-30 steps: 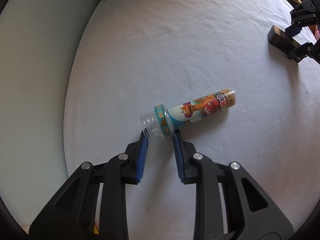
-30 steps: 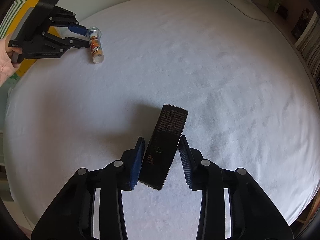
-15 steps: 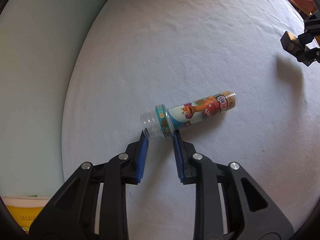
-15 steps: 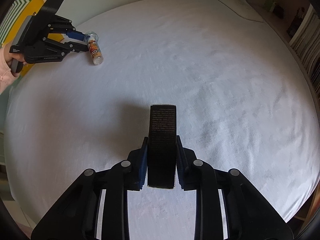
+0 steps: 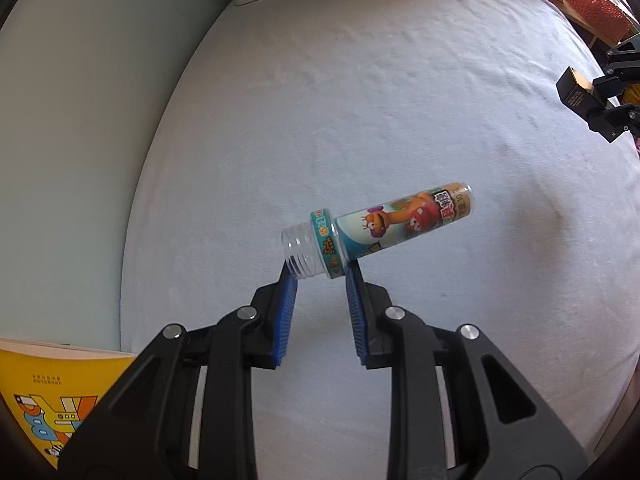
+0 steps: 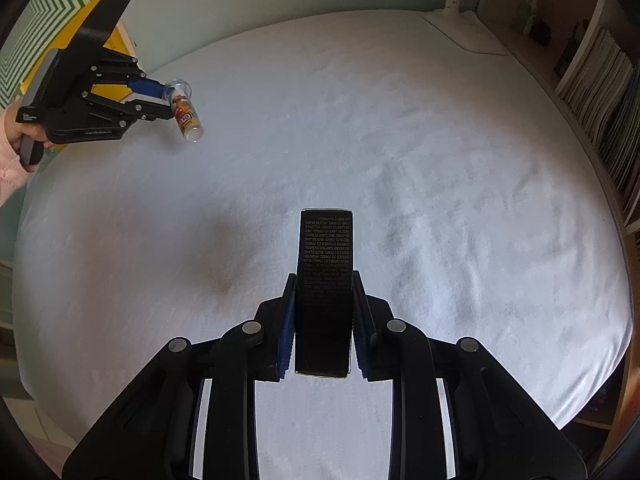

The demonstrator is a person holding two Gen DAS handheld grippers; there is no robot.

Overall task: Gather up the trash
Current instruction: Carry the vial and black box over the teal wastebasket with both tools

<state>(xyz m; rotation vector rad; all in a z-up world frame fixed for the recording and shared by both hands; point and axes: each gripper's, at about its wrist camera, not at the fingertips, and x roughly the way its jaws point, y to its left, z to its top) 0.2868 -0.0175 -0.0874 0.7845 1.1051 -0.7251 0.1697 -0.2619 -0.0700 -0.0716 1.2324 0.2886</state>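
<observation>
Capless cartoon-label plastic bottle held off white bed, tilted; slim black printed box lifted, pinched lengthwise.

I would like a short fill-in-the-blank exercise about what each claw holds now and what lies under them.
1. The left claw grips the clear plastic cartoon-printed bottle near its ____ end.
2. The right claw is shut on a tall ____ cardboard box with small print.
3. The bottle has no ____ on its threaded neck.
4. Both items hang above the ____ sheet.

Missing words: open; black; cap; white
</observation>
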